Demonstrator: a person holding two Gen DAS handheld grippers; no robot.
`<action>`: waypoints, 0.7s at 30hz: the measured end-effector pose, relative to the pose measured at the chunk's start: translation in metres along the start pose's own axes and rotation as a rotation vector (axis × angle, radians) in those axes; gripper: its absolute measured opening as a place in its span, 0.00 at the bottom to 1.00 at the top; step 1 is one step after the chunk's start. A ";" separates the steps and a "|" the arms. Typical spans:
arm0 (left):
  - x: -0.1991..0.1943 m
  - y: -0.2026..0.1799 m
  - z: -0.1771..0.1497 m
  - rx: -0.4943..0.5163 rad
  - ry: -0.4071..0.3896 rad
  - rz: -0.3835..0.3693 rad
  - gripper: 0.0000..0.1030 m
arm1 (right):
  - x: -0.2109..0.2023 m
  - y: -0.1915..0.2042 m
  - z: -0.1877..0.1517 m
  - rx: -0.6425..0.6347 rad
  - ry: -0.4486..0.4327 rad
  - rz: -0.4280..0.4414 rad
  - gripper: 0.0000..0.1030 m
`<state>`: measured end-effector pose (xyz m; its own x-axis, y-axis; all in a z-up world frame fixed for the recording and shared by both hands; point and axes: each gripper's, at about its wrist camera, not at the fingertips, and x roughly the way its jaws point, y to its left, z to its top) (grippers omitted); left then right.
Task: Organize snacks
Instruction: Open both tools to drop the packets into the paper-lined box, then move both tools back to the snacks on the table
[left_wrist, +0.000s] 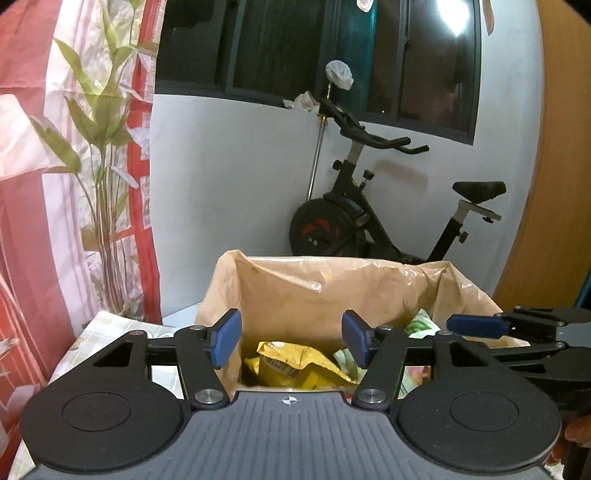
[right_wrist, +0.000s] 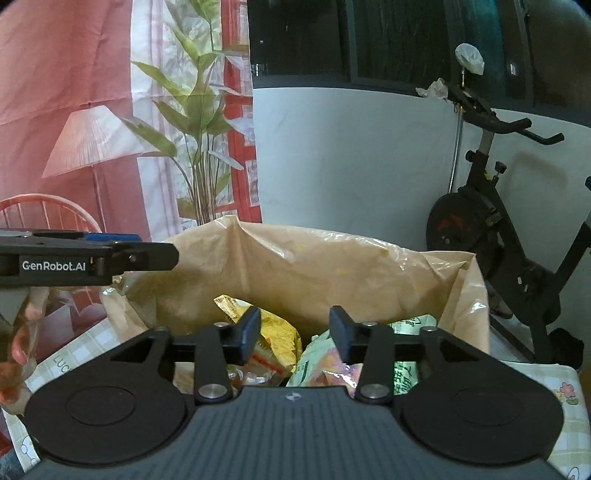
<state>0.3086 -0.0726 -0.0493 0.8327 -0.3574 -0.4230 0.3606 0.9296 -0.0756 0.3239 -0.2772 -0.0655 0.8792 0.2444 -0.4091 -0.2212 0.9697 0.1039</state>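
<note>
the left tongs (left_wrist: 291, 338) are held spread over the open mouth of a brown bag (left_wrist: 325, 291), with nothing between the blue pads (left_wrist: 225, 338). the right tongs (right_wrist: 294, 334) are also spread, somewhat less widely, and nothing is pinched by them either. both are pointed down toward the bag's inside, side by side; in the left view the right tongs are seen at the right edge, and in the right view the left tongs are seen at the left edge.

the snacks are found inside the bag: a yellow packet (left_wrist: 295, 365) lies crumpled near the middle, and a green and white packet (right_wrist: 406, 369) lies to its right, touching it. the bag is stood on a surface (right_wrist: 554, 387) covered with a pale checked cloth. a hand (right_wrist: 22, 343) is seen below the left tongs. behind the bag an exercise bike (left_wrist: 369, 206) is placed against a white wall, and a curtain (right_wrist: 110, 110) printed with a plant and a lamp is hung at the left.
</note>
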 end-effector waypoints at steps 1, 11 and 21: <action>-0.004 0.000 -0.001 0.004 0.000 0.005 0.67 | -0.002 0.001 0.000 -0.001 -0.001 0.001 0.47; -0.042 0.012 -0.014 -0.009 0.006 0.035 0.72 | -0.033 0.011 -0.008 -0.010 -0.022 0.014 0.52; -0.069 0.023 -0.041 -0.025 0.017 0.074 0.73 | -0.062 0.026 -0.026 -0.036 -0.077 0.012 0.52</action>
<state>0.2421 -0.0227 -0.0583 0.8491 -0.2866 -0.4437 0.2879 0.9554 -0.0660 0.2528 -0.2666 -0.0614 0.9058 0.2569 -0.3368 -0.2461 0.9663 0.0751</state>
